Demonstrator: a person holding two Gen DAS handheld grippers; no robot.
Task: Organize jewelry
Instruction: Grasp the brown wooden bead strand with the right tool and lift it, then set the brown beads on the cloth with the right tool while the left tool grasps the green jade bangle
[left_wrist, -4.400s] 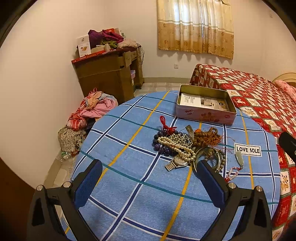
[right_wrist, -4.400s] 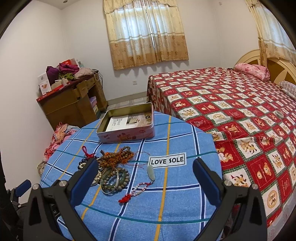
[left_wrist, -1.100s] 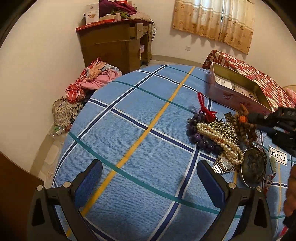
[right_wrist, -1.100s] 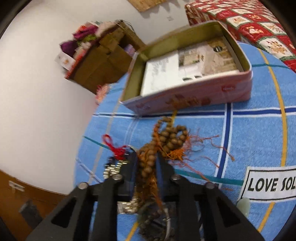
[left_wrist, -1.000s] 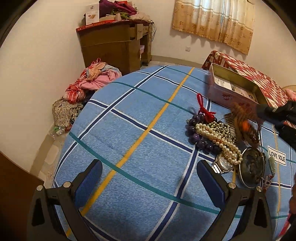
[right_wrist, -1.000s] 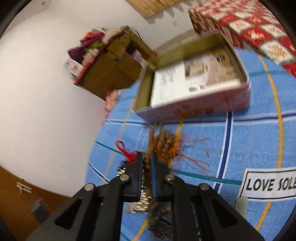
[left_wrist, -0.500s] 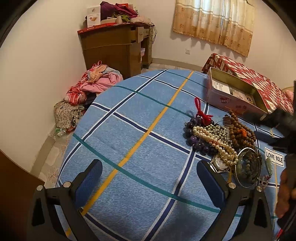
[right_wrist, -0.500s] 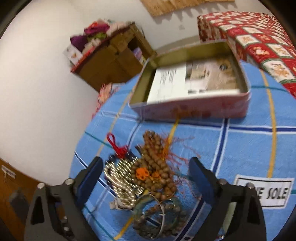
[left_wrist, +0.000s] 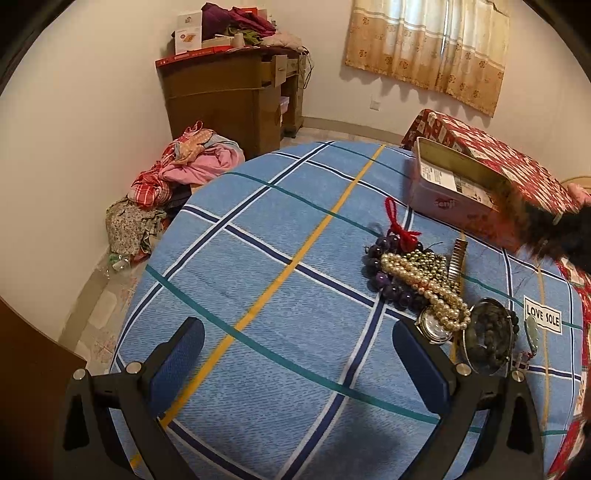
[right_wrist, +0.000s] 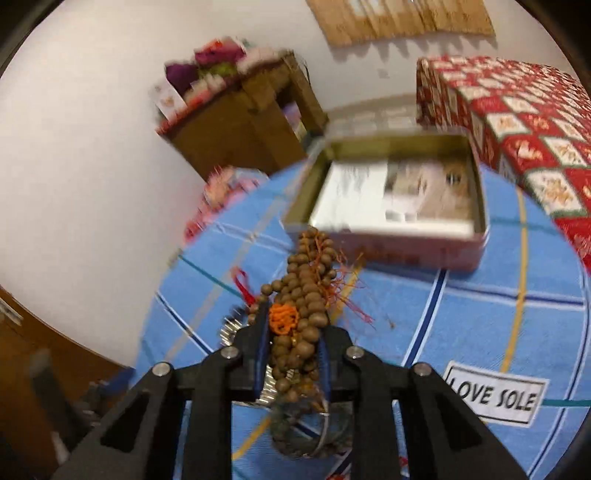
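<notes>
The right gripper (right_wrist: 291, 354) is clamped on the wooden beads (right_wrist: 303, 295), held off the cloth in front of the tin (right_wrist: 476, 236); the left gripper (left_wrist: 299, 354) hangs wide and empty over bare cloth; the tin holds only papers, so nothing looks sorted yet; pearls (left_wrist: 424, 284), purple beads (left_wrist: 384, 258), watch (left_wrist: 436, 325) and bangle (left_wrist: 487, 339) lie heaped on the table (left_wrist: 258, 258), all left to do.

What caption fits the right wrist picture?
Right gripper shut on brown bead necklace, before the open tin.
</notes>
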